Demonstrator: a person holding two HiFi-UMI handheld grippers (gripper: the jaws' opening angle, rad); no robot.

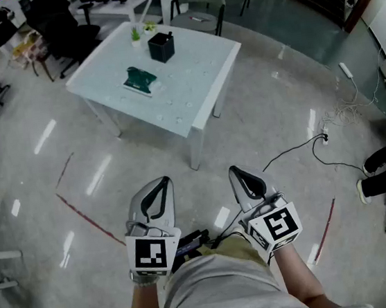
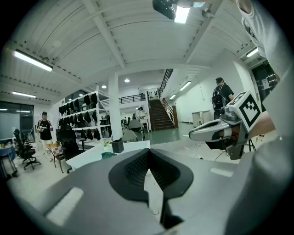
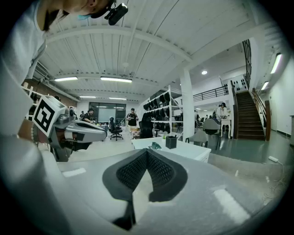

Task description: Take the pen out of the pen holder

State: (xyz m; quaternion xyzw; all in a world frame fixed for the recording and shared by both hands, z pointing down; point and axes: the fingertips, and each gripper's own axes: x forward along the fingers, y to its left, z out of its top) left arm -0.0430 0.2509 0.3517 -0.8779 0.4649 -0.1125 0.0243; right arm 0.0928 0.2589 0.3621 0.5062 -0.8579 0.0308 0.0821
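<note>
Well apart from both claws, the white bench (image 1: 191, 80) stands across a stretch of shiny floor (image 1: 259, 121) marked with red tape lines (image 1: 90, 222), with chairs (image 1: 202, 2) around it. The black pen holder (image 1: 161, 48) sits near the bench's far edge. The pen (image 1: 170, 33) shows only as a small dark end at its rim. A green flat thing (image 1: 142, 79) lies nearer on the bench, and small potted plants (image 1: 135, 35) stand just beside the holder. A black cable (image 1: 297, 151) trails over the floor at the right.

Only the head view shows the cable and the tape. The left gripper view adds a staircase (image 2: 158, 114) and a person (image 2: 220, 96) by a white wall. The right gripper view adds shelves (image 3: 158, 103) of dark items and people (image 3: 87, 114) at far desks.

The left claw (image 1: 163, 180) and the right claw (image 1: 235, 170) are held side by side over the floor. Each has its jaws pressed together, holding nothing.
</note>
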